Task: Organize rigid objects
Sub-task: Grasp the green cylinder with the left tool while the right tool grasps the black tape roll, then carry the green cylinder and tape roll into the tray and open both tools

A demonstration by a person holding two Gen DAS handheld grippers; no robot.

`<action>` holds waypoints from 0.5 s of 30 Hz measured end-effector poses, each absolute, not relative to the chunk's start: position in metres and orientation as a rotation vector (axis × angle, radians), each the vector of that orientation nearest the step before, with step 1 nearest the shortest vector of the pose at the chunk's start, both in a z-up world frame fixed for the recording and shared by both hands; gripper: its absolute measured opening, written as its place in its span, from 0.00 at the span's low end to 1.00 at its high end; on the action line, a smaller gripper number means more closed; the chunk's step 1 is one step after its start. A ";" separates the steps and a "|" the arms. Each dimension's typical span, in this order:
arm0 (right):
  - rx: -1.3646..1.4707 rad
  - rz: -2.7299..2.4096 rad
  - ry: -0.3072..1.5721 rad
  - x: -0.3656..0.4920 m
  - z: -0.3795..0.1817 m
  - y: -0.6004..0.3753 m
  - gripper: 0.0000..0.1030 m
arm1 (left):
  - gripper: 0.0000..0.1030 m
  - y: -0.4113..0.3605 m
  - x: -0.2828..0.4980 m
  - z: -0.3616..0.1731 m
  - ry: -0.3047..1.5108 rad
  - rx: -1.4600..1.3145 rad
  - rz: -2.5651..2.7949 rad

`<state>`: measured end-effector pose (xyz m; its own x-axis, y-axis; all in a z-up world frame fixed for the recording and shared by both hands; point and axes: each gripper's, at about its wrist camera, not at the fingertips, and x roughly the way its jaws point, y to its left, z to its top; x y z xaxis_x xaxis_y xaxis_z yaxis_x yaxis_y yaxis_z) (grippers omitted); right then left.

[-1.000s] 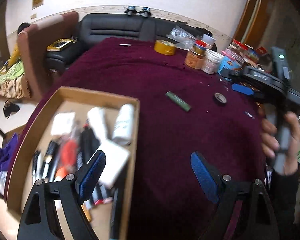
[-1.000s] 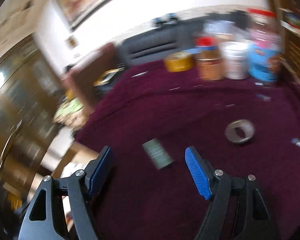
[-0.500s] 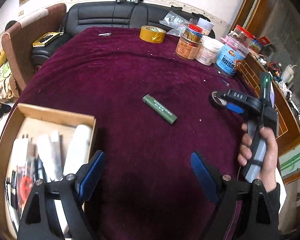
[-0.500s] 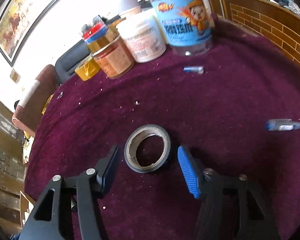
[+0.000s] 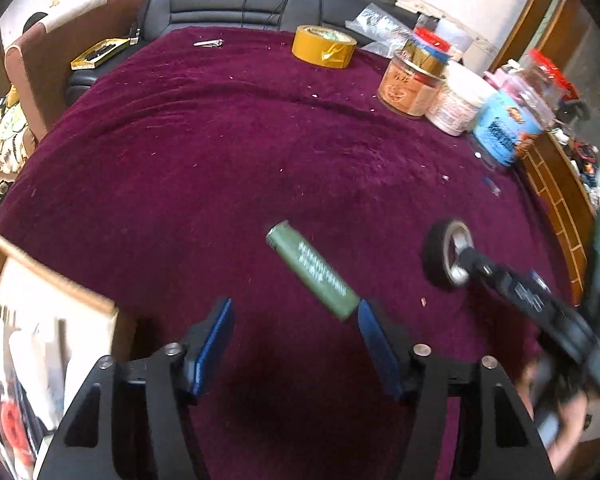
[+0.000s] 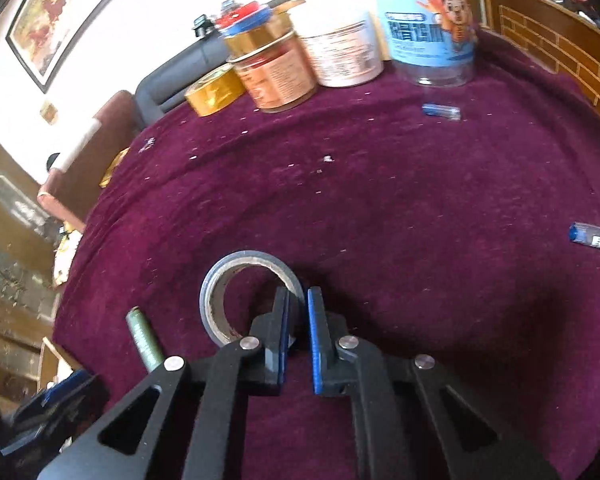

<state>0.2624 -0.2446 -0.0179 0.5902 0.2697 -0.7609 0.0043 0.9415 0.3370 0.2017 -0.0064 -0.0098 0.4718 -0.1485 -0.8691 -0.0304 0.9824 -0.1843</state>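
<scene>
My left gripper [image 5: 292, 332] hangs over the near part of the maroon tablecloth [image 5: 220, 152], its jaws closing with nothing pressed between them yet. The one green lighter [image 5: 312, 270] lies just ahead, its long axis slanting from far-left to near-right, and its near end sits right by the tip of my right-hand pad. To take it I judge I must shift slightly right and forward so the jaws straddle its narrow width. The cardboard box [image 5: 60, 300] of sorted items sits at the near-left edge.

My right gripper [image 6: 298, 320] is clamped on the wall of the one black tape roll [image 6: 244, 280], one pad inside the ring, one outside.

Further off lie two small blue tubes [image 6: 440, 111], then at the far-right edge one yellow tape roll [image 5: 324, 46] and several jars [image 5: 410, 88]; how many exactly I cannot tell.
</scene>
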 end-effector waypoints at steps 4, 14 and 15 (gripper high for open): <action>0.333 0.155 0.929 0.259 -0.016 -0.246 0.08 | 0.61 -0.018 0.226 -0.020 1.108 -0.152 -0.052; 0.326 0.159 0.937 0.258 -0.015 -0.242 0.08 | 0.30 -0.037 0.229 -0.036 1.140 -0.054 -0.018; 0.322 0.161 0.939 0.258 -0.015 -0.240 0.08 | 0.28 -0.035 0.226 -0.036 1.143 -0.054 -0.023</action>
<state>0.2579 -0.2399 -0.0154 0.5836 0.2738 -0.7645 0.0042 0.9404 0.3400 0.2258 -0.0353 -0.0358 0.4148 -0.0459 -0.9088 -0.0093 0.9985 -0.0547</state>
